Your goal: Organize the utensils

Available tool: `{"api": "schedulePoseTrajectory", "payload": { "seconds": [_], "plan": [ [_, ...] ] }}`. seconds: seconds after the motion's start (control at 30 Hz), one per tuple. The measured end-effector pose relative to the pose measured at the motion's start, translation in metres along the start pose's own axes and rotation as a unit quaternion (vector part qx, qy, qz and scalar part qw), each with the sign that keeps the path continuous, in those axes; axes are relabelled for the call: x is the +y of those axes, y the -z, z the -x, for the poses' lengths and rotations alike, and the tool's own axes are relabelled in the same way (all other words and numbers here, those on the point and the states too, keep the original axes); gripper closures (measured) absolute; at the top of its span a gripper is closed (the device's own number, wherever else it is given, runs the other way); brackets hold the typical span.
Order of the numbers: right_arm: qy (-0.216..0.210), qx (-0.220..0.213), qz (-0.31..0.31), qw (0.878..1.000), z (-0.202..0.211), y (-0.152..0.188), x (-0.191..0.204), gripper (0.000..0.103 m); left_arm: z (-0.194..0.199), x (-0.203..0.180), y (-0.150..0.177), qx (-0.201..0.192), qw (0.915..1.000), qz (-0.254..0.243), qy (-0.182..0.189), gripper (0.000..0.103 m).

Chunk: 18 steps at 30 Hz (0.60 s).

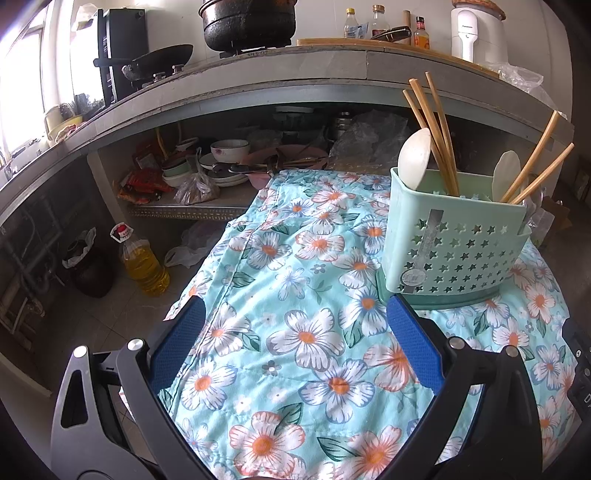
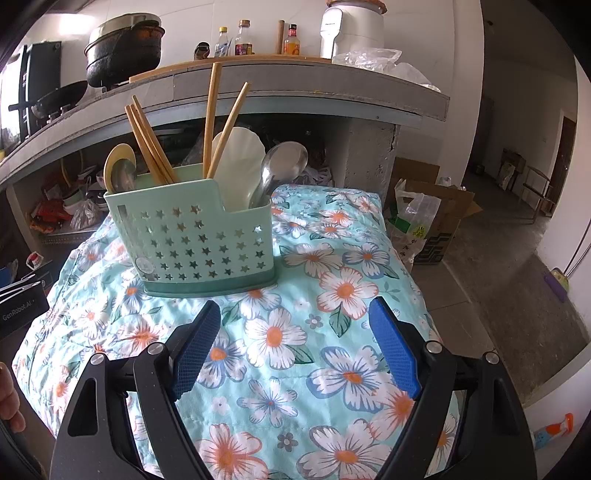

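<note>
A mint-green utensil holder [image 1: 454,243] with star holes stands on the floral cloth [image 1: 295,332]; it also shows in the right wrist view [image 2: 195,240]. It holds wooden chopsticks [image 2: 212,118], white spoons [image 2: 238,162], a metal spoon [image 2: 280,166] and a wooden-rimmed spoon [image 2: 118,168]. Chopsticks [image 1: 432,129] and white spoons [image 1: 413,157] also show in the left view. My left gripper [image 1: 295,317] is open and empty, to the holder's lower left. My right gripper [image 2: 295,317] is open and empty, just in front of the holder.
A concrete counter [image 1: 258,88] behind carries a black pot [image 1: 247,22], a wok, bottles and a white appliance [image 2: 351,26]. Bowls sit on the shelf under it. An oil bottle [image 1: 142,258] stands on the floor at left; bags and a cardboard box [image 2: 436,221] at right.
</note>
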State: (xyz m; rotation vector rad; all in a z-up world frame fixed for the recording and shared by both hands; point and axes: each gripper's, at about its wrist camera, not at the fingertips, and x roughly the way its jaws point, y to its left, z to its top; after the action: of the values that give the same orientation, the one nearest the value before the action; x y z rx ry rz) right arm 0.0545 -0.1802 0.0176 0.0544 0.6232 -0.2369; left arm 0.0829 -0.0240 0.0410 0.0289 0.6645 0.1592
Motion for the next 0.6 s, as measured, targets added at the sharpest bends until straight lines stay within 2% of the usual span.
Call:
{"api": "schedulePoseTrajectory", "payload": {
  "seconds": [0.6],
  "plan": [
    [0.0, 0.0, -0.001, 1.0, 0.0005, 0.0002, 0.0003, 0.023, -0.001, 0.0015, 0.0011, 0.004, 1.0, 0.001, -0.001, 0.008]
  ]
}}
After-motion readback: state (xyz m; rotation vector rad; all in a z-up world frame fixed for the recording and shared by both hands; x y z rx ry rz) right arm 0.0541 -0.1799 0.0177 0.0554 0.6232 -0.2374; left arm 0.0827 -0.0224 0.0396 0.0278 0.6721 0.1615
